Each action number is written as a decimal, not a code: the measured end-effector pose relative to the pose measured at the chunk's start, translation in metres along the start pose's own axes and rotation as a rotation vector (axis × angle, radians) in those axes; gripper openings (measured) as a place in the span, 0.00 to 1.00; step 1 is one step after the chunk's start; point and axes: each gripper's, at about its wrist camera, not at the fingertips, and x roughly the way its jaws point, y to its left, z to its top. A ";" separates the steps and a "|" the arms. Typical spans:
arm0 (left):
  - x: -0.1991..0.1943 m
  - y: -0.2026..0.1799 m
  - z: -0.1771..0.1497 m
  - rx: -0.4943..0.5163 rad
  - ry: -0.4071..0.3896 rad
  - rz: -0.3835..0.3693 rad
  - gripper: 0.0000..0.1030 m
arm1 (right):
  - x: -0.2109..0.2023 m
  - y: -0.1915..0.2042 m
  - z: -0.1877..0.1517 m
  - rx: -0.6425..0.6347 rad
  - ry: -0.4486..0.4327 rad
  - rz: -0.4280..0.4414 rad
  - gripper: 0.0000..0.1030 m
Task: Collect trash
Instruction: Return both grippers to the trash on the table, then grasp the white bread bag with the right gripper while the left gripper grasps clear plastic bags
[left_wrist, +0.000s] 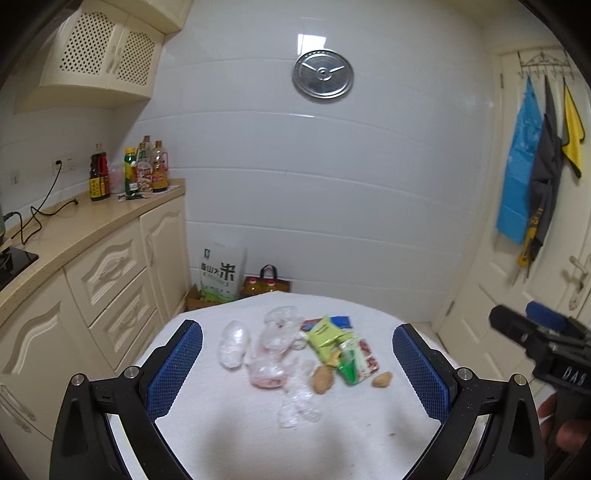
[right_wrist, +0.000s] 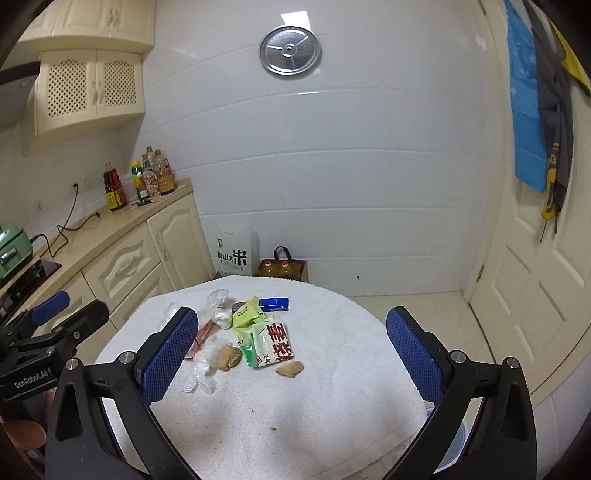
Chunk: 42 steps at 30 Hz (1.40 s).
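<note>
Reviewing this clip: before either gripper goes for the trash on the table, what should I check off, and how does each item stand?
1. Left gripper open, empty: ok.
2. Right gripper open, empty: ok.
3. Trash in view, unobstructed: green and white packet, yellow-green packet, blue wrapper, clear plastic wraps: ok.
4. Grippers apart from each other: ok.
5. Bin or bag ready for the trash: cannot tell.
6. Whether the two brown lumps count as trash: cannot tell.

The room was bright, with soft white light from above. A lamp made a shiny spot on the wall (left_wrist: 310, 38) near the top. My shadow fell dark on the table (left_wrist: 258, 435) at the bottom. Edges bent round, corners went black, everything looked slightly blurry.
</note>
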 end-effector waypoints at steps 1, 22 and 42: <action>0.001 0.002 -0.002 -0.002 0.004 0.004 0.99 | 0.001 0.002 0.000 -0.006 0.003 0.000 1.00; 0.172 0.039 -0.001 -0.014 0.280 0.021 0.99 | 0.115 0.000 -0.043 -0.044 0.274 0.020 1.00; 0.423 0.001 0.052 -0.060 0.463 -0.043 0.78 | 0.238 0.012 -0.065 -0.096 0.473 0.177 0.74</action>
